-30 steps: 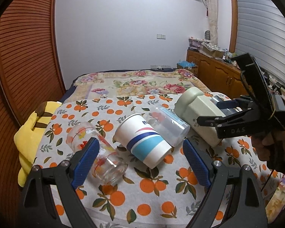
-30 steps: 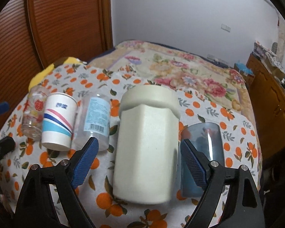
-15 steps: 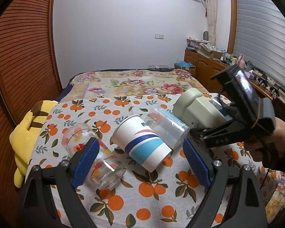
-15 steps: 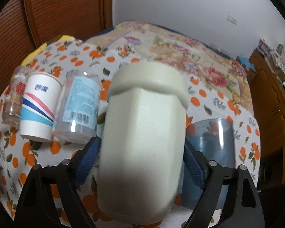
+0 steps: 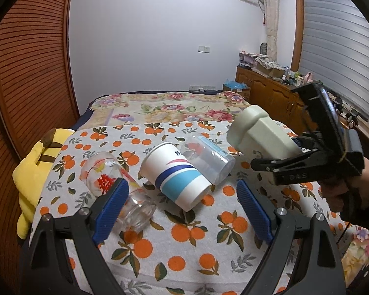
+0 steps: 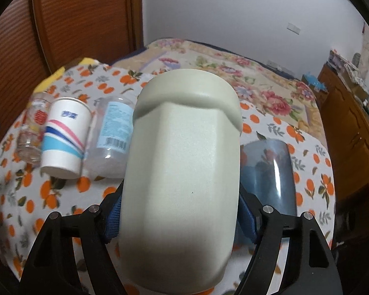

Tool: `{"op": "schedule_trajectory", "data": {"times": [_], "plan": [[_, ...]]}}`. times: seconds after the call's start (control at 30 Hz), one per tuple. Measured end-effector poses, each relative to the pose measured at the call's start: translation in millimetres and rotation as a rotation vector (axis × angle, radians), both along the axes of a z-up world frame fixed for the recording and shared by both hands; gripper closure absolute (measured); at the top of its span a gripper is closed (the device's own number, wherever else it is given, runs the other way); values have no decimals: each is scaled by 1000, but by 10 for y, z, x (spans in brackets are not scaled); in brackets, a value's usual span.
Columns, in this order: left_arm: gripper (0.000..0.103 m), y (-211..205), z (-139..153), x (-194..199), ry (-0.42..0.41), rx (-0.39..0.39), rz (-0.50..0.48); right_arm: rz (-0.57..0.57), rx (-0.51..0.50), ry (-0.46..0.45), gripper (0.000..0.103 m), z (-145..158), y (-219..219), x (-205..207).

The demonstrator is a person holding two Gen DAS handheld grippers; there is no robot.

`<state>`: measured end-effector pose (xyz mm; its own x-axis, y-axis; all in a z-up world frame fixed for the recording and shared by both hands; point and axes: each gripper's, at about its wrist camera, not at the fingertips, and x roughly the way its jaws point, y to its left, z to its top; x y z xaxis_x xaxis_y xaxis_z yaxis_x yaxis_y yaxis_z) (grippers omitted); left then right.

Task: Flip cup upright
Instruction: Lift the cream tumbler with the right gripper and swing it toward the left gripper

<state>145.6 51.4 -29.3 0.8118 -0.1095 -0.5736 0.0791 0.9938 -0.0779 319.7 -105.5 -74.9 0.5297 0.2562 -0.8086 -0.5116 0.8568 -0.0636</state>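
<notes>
A big pale green cup (image 6: 182,172) is clamped between the blue pads of my right gripper (image 6: 177,218) and held off the orange-print tablecloth, tilted with its wide rim end up and away. In the left wrist view the same cup (image 5: 260,135) hangs in the right gripper (image 5: 283,164) at the right. My left gripper (image 5: 182,211) is open and empty, low over the near side of the table, in front of a lying paper cup (image 5: 177,179) with blue stripes.
A printed glass (image 5: 115,186), a clear plastic cup (image 5: 209,159) and a blue tinted cup (image 6: 268,172) lie on their sides on the tablecloth (image 5: 184,245). A yellow cushion (image 5: 34,172) sits at the left edge. A bed and wooden cabinets stand behind.
My right gripper moved in around the pale green cup, shut on it and lifted its rim end off the table. My left gripper stayed open and drew back slightly.
</notes>
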Motion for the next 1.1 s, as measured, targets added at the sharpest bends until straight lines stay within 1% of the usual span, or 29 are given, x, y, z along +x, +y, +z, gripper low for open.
{"op": "schedule_trajectory", "data": {"times": [0.1, 0.2, 0.33, 0.5, 0.63, 0.9, 1.1], "plan": [[13, -44, 5, -81, -5, 5, -5, 9, 10, 19, 25, 19, -51, -149], [13, -95, 1, -178, -13, 20, -8, 14, 26, 22, 25, 32, -105, -342], [13, -124, -23, -289, -10, 22, -10, 20, 58, 31, 25, 23, -170, -610], [13, -177, -38, -448, -13, 33, -12, 40, 68, 40, 25, -28, -152, -911], [13, -171, -32, -556, -19, 33, -6, 49, 80, 55, 25, -70, -128, -1064], [13, -109, -24, -613, -15, 26, 15, 25, 100, 63, 25, -142, -124, -1097], [13, -104, -28, -597, -9, 17, 12, 24, 106, 83, 24, -211, -60, -1095]]}}
